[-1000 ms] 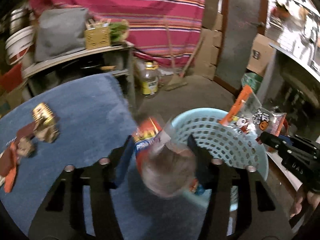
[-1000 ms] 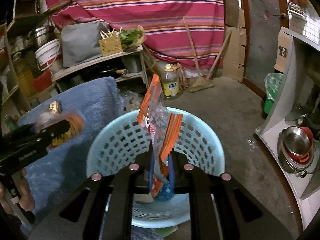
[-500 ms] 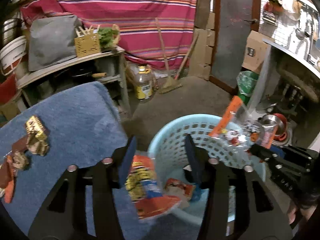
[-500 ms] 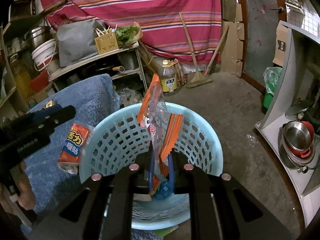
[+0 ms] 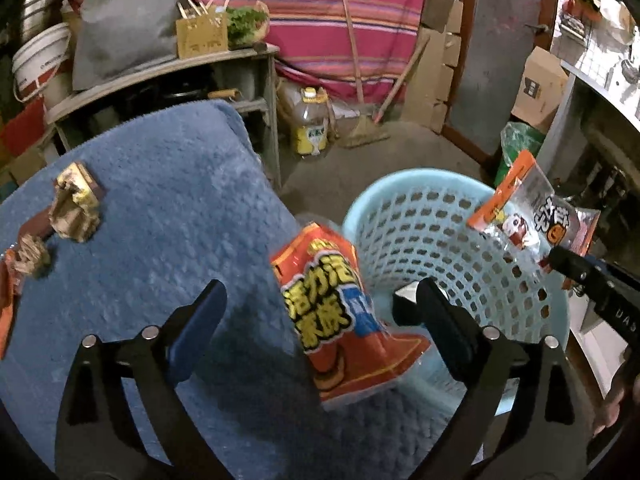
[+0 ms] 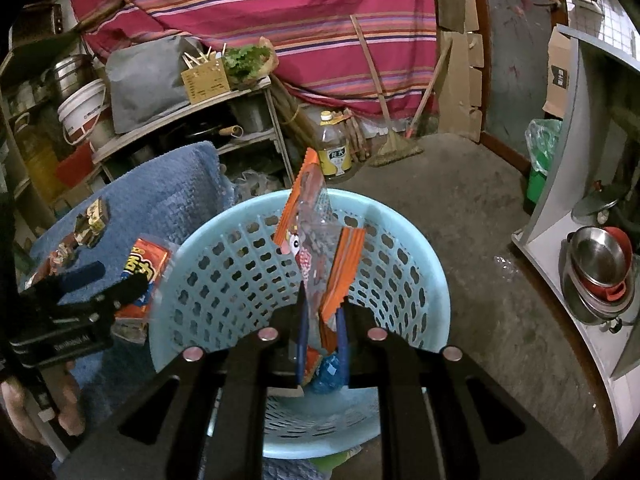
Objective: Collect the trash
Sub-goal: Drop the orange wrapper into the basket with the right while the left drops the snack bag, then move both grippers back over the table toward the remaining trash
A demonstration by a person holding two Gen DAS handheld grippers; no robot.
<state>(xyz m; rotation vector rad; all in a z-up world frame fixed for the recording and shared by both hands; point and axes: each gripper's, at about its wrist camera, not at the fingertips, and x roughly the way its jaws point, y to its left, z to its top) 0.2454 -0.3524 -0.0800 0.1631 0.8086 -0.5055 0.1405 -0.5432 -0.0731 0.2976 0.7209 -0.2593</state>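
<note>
My left gripper is open. An orange snack bag lies loose between its fingers on the blue cloth, against the outside of the light blue basket. It also shows beside the basket in the right wrist view. My right gripper is shut on a clear wrapper with orange edges, held over the basket. That wrapper shows in the left wrist view. Some trash lies at the basket's bottom.
Crumpled wrappers lie on the blue cloth at the left. A shelf with a bucket and a bag stands behind. An oil bottle, a broom and a striped curtain are at the back. Pots sit at the right.
My left gripper opened wide and let go of the orange snack bag, which dropped onto the cloth outside the basket. The right gripper stayed over the basket with its wrapper.
</note>
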